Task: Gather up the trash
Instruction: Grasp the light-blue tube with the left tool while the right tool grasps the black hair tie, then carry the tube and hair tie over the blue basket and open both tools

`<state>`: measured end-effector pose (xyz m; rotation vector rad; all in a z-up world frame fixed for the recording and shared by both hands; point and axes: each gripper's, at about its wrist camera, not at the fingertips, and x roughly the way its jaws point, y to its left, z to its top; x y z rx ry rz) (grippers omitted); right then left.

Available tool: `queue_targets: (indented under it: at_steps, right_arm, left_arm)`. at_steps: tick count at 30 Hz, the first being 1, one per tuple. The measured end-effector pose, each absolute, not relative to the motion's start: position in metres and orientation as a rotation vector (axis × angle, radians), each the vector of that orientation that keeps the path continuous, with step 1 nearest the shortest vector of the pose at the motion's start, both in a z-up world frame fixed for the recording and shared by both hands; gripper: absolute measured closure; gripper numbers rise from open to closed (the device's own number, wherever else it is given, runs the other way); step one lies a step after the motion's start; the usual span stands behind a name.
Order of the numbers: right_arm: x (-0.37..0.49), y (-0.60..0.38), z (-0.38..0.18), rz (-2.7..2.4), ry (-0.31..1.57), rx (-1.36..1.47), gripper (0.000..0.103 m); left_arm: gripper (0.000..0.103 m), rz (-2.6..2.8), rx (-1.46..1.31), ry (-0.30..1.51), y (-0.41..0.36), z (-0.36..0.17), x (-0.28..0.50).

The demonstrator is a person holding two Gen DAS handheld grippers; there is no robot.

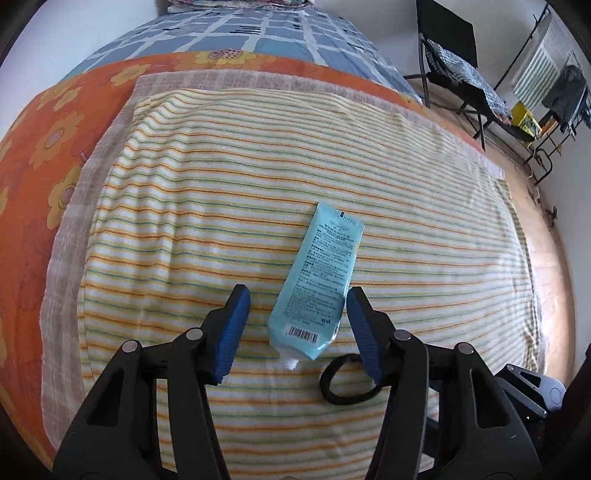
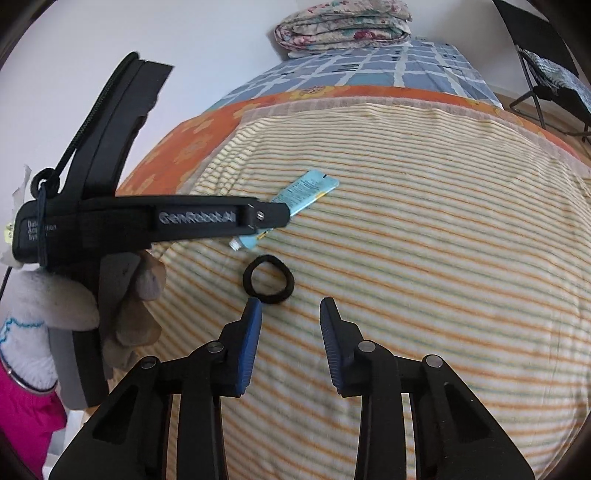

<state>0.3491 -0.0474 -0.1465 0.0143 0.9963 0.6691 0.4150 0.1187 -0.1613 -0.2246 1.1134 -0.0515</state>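
Note:
A light blue squeezed tube (image 1: 317, 280) with a white cap lies on the striped towel (image 1: 221, 206). My left gripper (image 1: 297, 295) is open, its blue pads on either side of the tube's lower half, just above the towel. A black hair tie (image 1: 347, 380) lies right below the tube, partly under the right finger. In the right wrist view the tube (image 2: 303, 192) is partly hidden by the left gripper's body (image 2: 155, 221). The hair tie (image 2: 269, 280) lies just ahead of my right gripper (image 2: 291, 306), which is open and empty.
The towel lies on a bed with an orange flowered sheet (image 1: 44, 147) and a blue checked cover (image 1: 236, 33). A folded quilt (image 2: 343, 26) sits at the bed's head. A black folding chair (image 1: 454, 62) and a rack stand on the wooden floor at right.

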Motion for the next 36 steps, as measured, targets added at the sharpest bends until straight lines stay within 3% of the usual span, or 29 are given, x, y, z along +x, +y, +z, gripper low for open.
queue_targets:
  at_steps: [3, 5, 8, 14, 15, 17, 22, 36]
  right_arm:
    - [0.352, -0.042, -0.147, 0.666, 0.993, 0.002, 0.073]
    - [0.355, -0.038, -0.149, 0.660, 0.992, -0.009, 0.073]
    - [0.361, -0.033, -0.154, 0.651, 0.999, -0.020, 0.079]
    - [0.362, -0.015, -0.159, 0.641, 0.983, -0.098, 0.079]
    - [0.362, -0.013, -0.160, 0.639, 0.978, -0.114, 0.080]
    - [0.362, -0.007, -0.161, 0.619, 0.966, -0.162, 0.091]
    - [0.364, -0.003, -0.160, 0.603, 0.956, -0.200, 0.100]
    - [0.336, -0.028, -0.120, 0.620, 0.902, -0.121, 0.100]
  left_arm:
    - [0.047, -0.049, -0.212, 1.112, 0.117, -0.163, 0.420]
    - [0.059, -0.041, -0.208, 1.110, 0.118, -0.164, 0.422]
    - [0.060, -0.029, -0.210, 1.100, 0.122, -0.163, 0.424]
    - [0.066, -0.019, -0.254, 1.078, 0.136, -0.164, 0.421]
    - [0.066, -0.017, -0.262, 1.076, 0.138, -0.164, 0.420]
    - [0.067, -0.012, -0.271, 1.073, 0.142, -0.163, 0.419]
    - [0.068, 0.010, -0.278, 1.063, 0.151, -0.161, 0.412]
    - [0.068, -0.012, -0.316, 0.993, 0.162, -0.127, 0.350]
